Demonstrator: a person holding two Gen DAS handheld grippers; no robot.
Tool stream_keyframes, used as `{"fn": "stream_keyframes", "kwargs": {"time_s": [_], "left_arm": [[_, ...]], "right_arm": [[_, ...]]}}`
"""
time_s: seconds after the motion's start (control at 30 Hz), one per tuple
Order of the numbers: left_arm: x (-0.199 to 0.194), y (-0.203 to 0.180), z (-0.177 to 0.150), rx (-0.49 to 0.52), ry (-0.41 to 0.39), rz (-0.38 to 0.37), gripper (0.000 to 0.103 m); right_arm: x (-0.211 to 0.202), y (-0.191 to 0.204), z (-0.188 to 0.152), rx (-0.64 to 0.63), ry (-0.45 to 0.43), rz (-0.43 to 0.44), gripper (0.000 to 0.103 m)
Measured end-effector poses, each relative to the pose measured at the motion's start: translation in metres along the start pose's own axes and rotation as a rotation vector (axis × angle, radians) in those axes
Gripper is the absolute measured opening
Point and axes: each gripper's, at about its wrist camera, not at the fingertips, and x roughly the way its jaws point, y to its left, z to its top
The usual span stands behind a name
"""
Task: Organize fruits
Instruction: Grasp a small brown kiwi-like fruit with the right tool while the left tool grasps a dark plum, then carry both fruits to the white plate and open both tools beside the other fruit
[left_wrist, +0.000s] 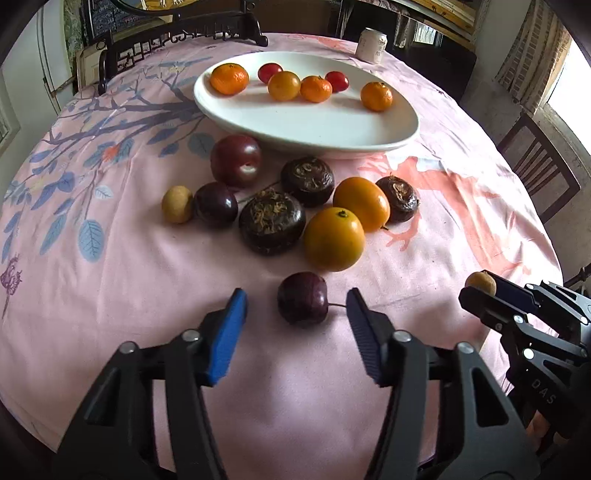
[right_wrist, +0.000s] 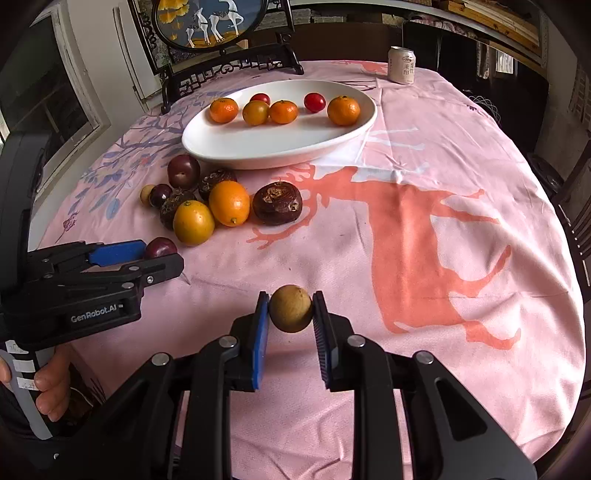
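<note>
Right gripper (right_wrist: 290, 308) pinches a round tan longan (right_wrist: 290, 308) above the cloth (right_wrist: 406, 258). Left gripper (left_wrist: 297, 306) spread around a dark cherry (left_wrist: 302, 297) lying on the cloth, pads clear, stem pointing at right pad. White plate (left_wrist: 314, 125) beyond.

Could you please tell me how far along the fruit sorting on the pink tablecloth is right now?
Done: six small fruits lie on the white plate. In hand: the right gripper is shut on a tan longan; the open left gripper straddles a dark cherry. Left: nine more fruits on the cloth, including two orange fruits and three dark brown water chestnuts.
</note>
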Motion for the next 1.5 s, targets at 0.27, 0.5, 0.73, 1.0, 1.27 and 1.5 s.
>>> {"fn": "stream_keyframes", "kwargs": {"time_s": [0.27, 0.5, 0.73, 1.0, 1.27, 1.5], "left_arm": [[-0.005, 0.005, 0.0, -0.014, -0.014, -0.007, 0.03], [-0.022, 0.014, 0.001, -0.031, -0.053, -0.018, 0.03], [-0.038, 0.019, 0.004, -0.038, -0.084, -0.017, 0.03], [-0.051, 0.029, 0.019, -0.039, -0.103, -0.028, 0.03], [-0.06, 0.037, 0.096, -0.005, -0.155, 0.047, 0.03], [-0.006, 0.031, 0.166, -0.014, -0.088, 0.056, 0.031]], "right_arm": [[0.002, 0.001, -0.002, 0.008, 0.006, 0.024, 0.024], [0.004, 0.005, 0.001, 0.001, 0.012, 0.033, 0.024], [0.003, 0.01, 0.003, -0.009, 0.007, 0.038, 0.024], [0.001, 0.009, 0.019, -0.022, -0.009, 0.049, 0.024], [-0.001, 0.001, 0.077, -0.069, -0.069, 0.04, 0.024], [0.029, -0.006, 0.155, -0.085, -0.079, 0.08, 0.024]]}}
